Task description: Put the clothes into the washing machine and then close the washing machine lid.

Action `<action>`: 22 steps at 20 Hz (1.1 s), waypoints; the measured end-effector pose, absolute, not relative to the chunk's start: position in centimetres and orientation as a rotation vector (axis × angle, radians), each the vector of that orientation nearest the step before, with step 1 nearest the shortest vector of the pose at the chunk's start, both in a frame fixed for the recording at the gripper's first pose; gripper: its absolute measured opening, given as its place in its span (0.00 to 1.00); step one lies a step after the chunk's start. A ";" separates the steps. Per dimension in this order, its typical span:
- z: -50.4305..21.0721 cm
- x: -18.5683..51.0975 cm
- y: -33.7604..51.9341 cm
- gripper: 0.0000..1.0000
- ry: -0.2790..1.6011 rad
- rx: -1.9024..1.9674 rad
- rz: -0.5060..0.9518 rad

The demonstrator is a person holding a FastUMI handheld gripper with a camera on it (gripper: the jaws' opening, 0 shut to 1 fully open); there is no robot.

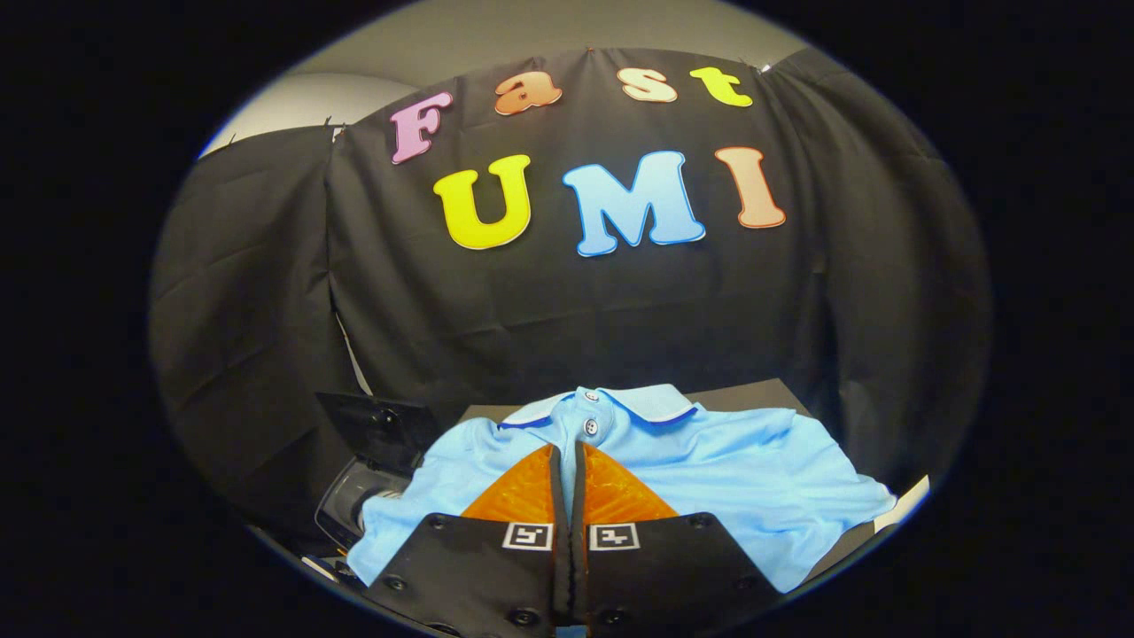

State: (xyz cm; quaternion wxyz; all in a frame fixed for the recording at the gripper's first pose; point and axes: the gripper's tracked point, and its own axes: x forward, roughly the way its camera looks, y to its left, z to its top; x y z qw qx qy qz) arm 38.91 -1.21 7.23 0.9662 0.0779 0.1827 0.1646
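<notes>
- Gripper view: the gripper [567,454] sits low over a light blue polo shirt [709,470], its two orange fingers [523,492] pressed together with just a thin dark slit between them.
- Whether any cloth is caught between the tips cannot be told; the tips lie on the shirt's front, just below its buttons [591,427].
- The black finger mounts each carry a small square black-and-white marker [527,536].
- The polo shirt is spread flat on a dark table [762,394], chest up, its collar [620,400] on the far side from the fingers, pale with a dark blue edge.
- One sleeve reaches out to the right of the fingers; the other side of the shirt drapes down off the table's left edge.
- Left of the shirt and lower than the table stands the washing machine [350,501]. Its dark lid [376,430] is raised and its opening shows beneath, touched by the hanging shirt edge.
- Black cloth [576,310] walls the booth behind the table.
</notes>
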 end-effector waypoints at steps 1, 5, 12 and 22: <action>8.0 38.8 -0.7 0.01 0.356 0.162 0.334; 11.2 38.0 2.3 0.01 0.307 0.174 0.369; 16.8 36.0 9.8 0.01 0.183 0.202 0.444; 19.3 32.4 22.8 0.01 0.139 0.182 0.609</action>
